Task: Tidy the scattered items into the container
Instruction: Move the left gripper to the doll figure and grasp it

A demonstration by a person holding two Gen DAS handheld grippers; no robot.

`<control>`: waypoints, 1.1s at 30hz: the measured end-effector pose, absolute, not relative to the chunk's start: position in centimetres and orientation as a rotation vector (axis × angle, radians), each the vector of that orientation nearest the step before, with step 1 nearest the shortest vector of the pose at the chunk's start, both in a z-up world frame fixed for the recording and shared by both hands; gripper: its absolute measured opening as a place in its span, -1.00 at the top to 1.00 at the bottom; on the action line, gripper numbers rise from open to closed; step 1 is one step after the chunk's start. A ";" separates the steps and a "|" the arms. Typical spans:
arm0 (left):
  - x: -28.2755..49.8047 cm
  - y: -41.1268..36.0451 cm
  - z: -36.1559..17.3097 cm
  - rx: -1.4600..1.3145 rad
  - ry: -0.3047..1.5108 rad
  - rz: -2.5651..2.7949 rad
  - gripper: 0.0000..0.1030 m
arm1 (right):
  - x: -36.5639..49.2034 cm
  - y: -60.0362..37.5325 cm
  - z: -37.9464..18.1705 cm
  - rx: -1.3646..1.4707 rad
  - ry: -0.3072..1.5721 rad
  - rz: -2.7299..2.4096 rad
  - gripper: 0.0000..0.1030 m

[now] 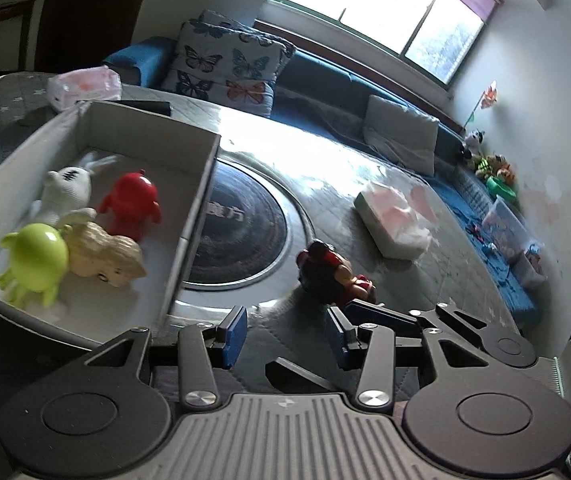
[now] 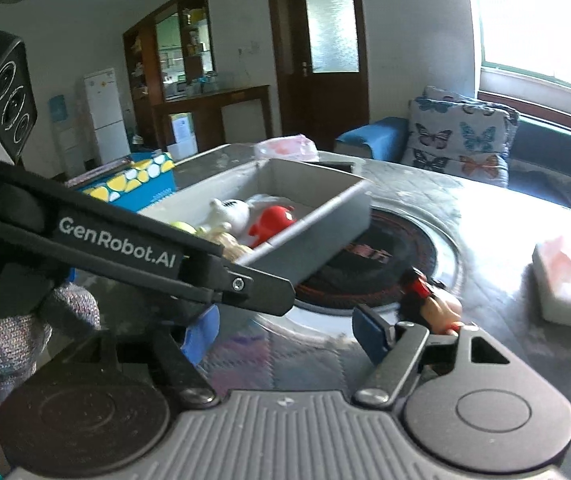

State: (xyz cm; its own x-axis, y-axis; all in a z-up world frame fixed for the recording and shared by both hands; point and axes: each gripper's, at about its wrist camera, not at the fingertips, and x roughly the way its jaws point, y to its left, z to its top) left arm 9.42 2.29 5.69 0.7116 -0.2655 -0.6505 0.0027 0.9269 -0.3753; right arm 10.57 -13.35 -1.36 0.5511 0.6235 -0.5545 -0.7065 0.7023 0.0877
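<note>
The left tongs [image 1: 285,332] are released, blue pads spread wide with nothing between them, hovering low over the counter [image 1: 365,168] just beside the near corner of the grey container [image 1: 193,216]. The right tongs [image 2: 285,334] are likewise spread and empty. In the left wrist view their right-hand blue pad reaches in close to the one toy left outside: a red-and-black figure [image 1: 331,276] lying on its side on the counter, at the edge of the dark round inset [image 1: 241,236]. In the right wrist view this figure sits just beyond the right-hand pad, near it; whether pad and toy are touching I cannot tell, since the edge there is blurred.

Inside the container four toys already lie together: a white rabbit [image 1: 69,188], a red figure [image 1: 131,204], a green figure [image 1: 33,264] and a beige lion-like toy [image 1: 105,256] (its exact shape is hard to read).

By my judgement the tidying is nearly finished: four toys in, one figure to go. Two pink-and-white tissue packs, one near the right [image 1: 393,220] and one behind the container [image 1: 85,84], are also out on the counter, though they probably are not part of the job.
</note>
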 end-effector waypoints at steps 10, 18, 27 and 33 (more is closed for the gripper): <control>11.0 -0.3 4.5 -0.335 0.794 -0.169 0.11 | 11.1 -16.6 -2.4 -0.143 0.610 0.725 -0.47; 13.0 -1.2 3.7 -0.357 0.810 -0.183 0.11 | 13.3 -19.3 -3.3 -0.112 0.627 0.649 -0.47; 15.9 -1.0 3.0 -0.464 0.803 -0.196 0.11 | 17.0 -20.8 -4.4 -0.085 0.659 0.629 -0.47; 17.2 -0.6 2.7 -0.527 0.805 -0.203 0.11 | 19.0 -20.4 -5.1 -0.075 0.682 0.654 -0.47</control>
